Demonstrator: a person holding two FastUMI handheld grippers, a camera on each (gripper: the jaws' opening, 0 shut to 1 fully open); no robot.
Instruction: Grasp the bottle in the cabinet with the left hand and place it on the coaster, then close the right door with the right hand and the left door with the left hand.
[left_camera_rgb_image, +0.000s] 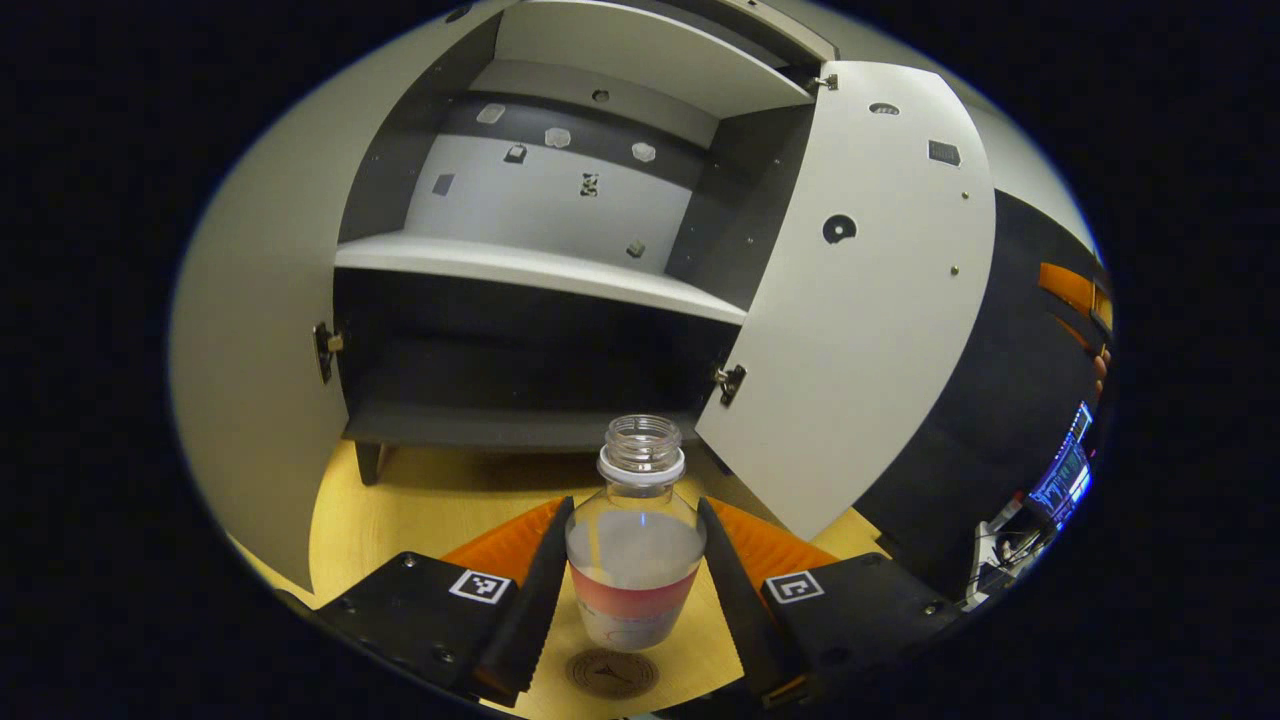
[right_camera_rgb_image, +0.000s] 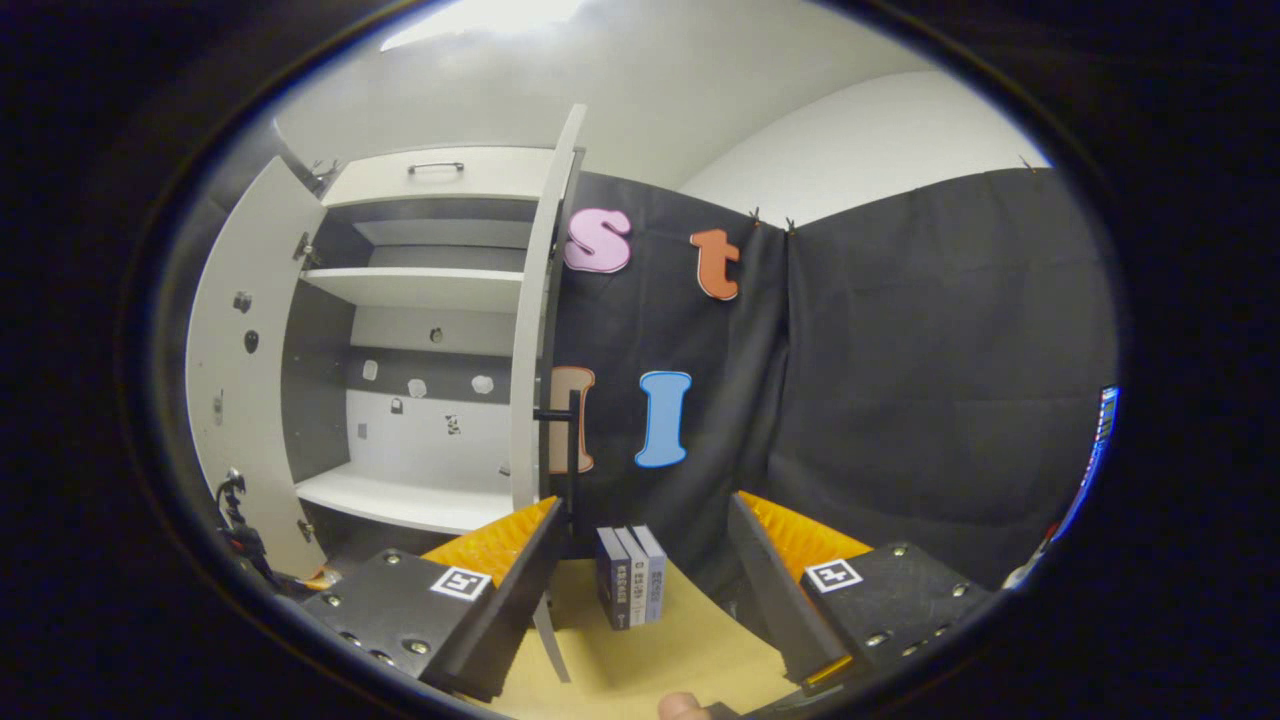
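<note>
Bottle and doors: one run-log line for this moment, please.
bottle: between left gripper fingers, above coaster | right gripper: open, idle | cabinet doors: both open

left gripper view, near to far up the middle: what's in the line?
coaster → bottle between the left gripper fingers → cabinet's dark bottom shelf → white middle shelf → back panel.

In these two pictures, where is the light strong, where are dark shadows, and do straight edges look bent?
Left gripper view: the cabinet's lower compartment lies in deep shadow, the bottle is sharp, and door edges bow outward. Right gripper view: glare on the ceiling, the right door curves, and the books are dim.
</note>
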